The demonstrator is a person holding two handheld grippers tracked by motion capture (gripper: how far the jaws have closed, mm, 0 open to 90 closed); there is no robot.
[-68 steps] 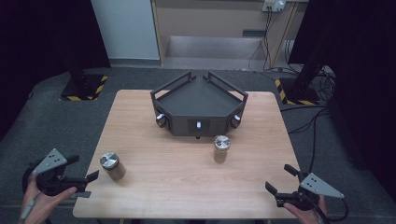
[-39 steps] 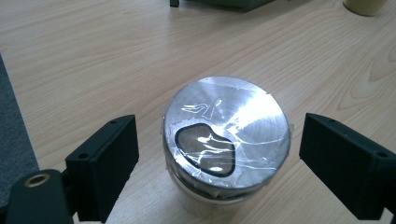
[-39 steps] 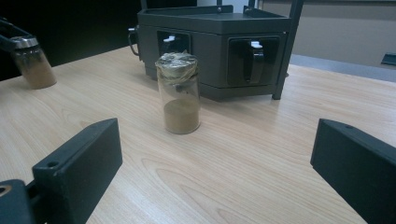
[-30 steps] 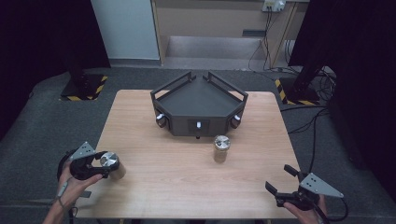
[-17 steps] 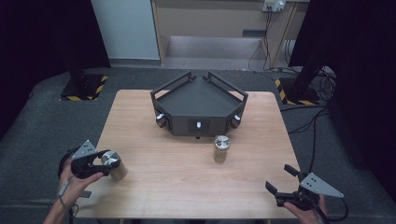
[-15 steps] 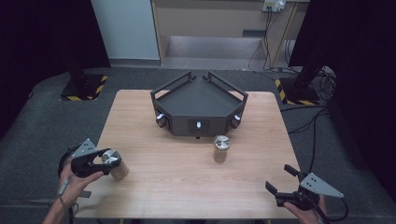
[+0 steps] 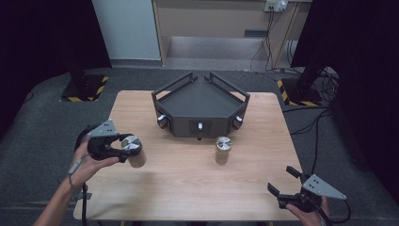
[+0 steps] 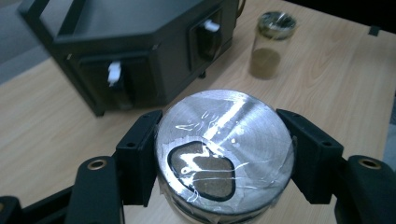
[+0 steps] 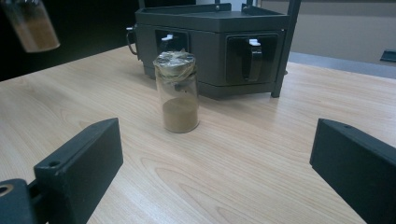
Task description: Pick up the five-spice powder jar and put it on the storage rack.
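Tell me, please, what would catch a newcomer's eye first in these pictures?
Probably the silver-lidded jar clamped in the left gripper above the table's left edge. Next, the black angular device at the table's far middle, with a second jar of brown powder standing just in front of it.

A wooden table [image 7: 197, 183] carries a black rack [image 7: 200, 106] and a jar [image 7: 223, 149].

overhead view faces forward, all share table [image 7: 197, 183]
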